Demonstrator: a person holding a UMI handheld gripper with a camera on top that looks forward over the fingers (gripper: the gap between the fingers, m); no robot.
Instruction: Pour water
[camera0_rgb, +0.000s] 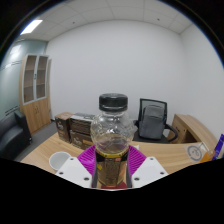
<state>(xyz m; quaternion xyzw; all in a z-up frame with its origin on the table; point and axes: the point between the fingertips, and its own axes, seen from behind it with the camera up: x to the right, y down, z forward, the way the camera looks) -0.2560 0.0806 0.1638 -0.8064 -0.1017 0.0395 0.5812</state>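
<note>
One capped bottle (111, 135) in tool (111, 172)

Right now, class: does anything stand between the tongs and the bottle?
Nothing visible does. The bottle with its dark cap already sits between the tongs, whose pink pads press its lower sides. No cup to pour into is in view.

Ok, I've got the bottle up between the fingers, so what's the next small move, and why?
Probably carry it toward a cup before tilting. The bottle stands upright between the gripper fingers, pads pressed on its sides, its dark cap on. No cup or glass shows in this view, so there is nothing to pour into yet, and the cap would likely have to come off first.
</note>
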